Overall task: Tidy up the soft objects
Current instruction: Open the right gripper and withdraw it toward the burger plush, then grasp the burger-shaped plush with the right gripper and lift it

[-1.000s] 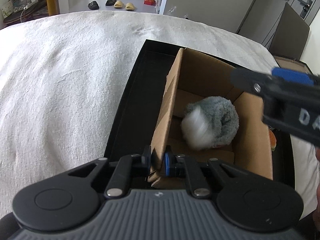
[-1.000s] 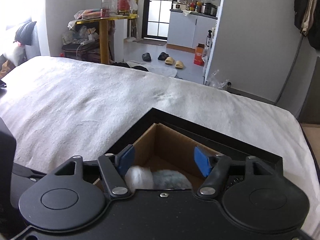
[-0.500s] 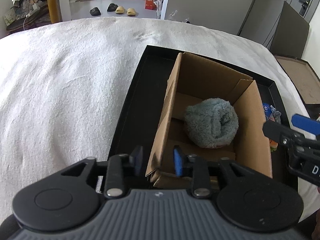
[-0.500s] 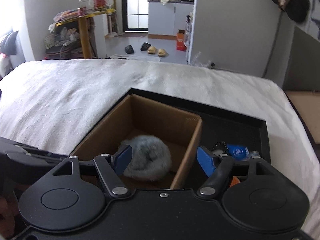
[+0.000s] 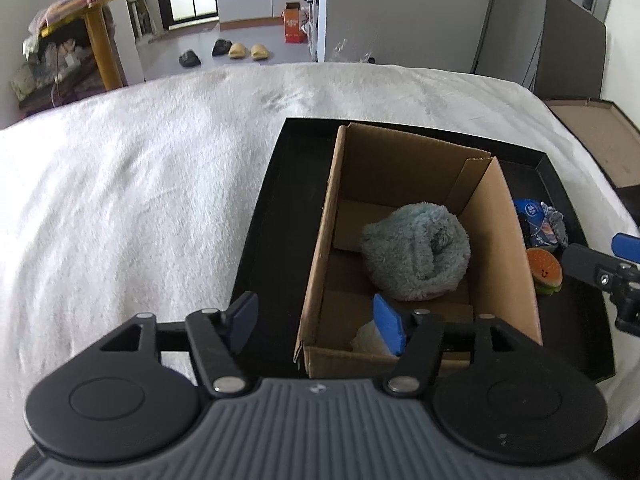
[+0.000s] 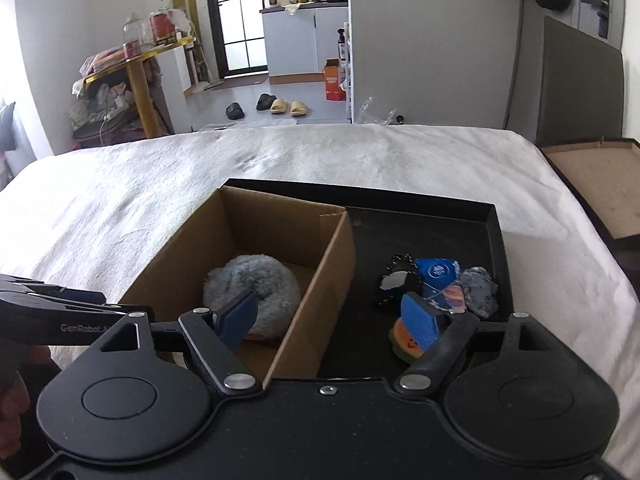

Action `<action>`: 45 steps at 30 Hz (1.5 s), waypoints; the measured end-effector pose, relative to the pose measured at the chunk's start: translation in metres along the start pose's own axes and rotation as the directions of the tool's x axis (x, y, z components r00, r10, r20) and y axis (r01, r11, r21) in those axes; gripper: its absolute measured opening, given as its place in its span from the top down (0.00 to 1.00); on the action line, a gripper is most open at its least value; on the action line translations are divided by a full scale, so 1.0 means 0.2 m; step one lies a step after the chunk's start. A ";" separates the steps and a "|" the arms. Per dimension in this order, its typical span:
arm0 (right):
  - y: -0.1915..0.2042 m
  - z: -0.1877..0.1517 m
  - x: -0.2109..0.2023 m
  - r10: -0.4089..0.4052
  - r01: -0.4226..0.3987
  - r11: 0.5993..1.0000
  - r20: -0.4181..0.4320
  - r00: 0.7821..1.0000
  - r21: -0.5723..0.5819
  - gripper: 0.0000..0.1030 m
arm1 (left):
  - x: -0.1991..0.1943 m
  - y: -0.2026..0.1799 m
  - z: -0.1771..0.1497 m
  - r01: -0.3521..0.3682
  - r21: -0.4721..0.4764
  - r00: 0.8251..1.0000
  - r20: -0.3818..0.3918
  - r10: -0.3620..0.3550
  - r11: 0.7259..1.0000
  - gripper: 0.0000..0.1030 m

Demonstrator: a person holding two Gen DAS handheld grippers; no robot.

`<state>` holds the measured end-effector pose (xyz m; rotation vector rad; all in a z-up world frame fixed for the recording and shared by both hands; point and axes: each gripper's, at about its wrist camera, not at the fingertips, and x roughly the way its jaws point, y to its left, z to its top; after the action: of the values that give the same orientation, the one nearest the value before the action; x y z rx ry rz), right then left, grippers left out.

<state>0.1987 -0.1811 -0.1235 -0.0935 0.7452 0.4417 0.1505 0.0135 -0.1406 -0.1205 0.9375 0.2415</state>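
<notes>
A brown cardboard box (image 5: 502, 236) (image 6: 340, 256) stands in a black tray (image 5: 276, 216) (image 6: 488, 236) on the bed. A fluffy grey-blue soft bundle (image 5: 416, 256) (image 6: 256, 280) lies inside the box, with a white soft piece (image 5: 366, 338) near its front wall. My left gripper (image 5: 316, 326) is open and empty, astride the box's left wall. My right gripper (image 6: 330, 320) is open and empty above the box's right wall. A burger plush (image 5: 544, 272) (image 6: 408, 344), a blue packet (image 5: 530, 210) (image 6: 436, 274) and a grey fuzzy item (image 6: 478, 290) lie in the tray right of the box.
A white blanket (image 5: 140, 200) (image 6: 360, 156) covers the bed around the tray. A brown board (image 6: 592, 184) lies beside the bed at the right. A black beaded item (image 6: 394, 284) lies in the tray. The right gripper's tip (image 5: 600, 272) shows in the left wrist view.
My left gripper has let go of the box's left wall and opened wide. My right gripper has pulled back and to the right, away from the box. The bundle lies still in the box.
</notes>
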 end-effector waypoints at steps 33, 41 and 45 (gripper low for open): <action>-0.45 -0.24 0.30 0.023 -0.012 0.958 -0.032 0.999 0.286 0.17 | 0.06 -0.22 0.10 -0.183 0.149 0.978 -0.070 0.195 0.972 0.37; -0.49 -0.27 0.42 0.000 0.021 0.955 -0.069 0.998 0.295 0.15 | 0.10 -0.28 0.12 -0.221 0.184 0.968 -0.081 0.239 0.958 0.36; -0.51 -0.28 0.47 -0.011 0.035 0.956 -0.084 0.996 0.292 0.15 | 0.12 -0.29 0.12 -0.222 0.187 0.966 -0.094 0.242 0.957 0.36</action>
<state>0.2675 -0.2521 -0.2355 0.1593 0.8816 0.3024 0.1977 -0.0330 -0.1449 0.1405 1.0852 0.3714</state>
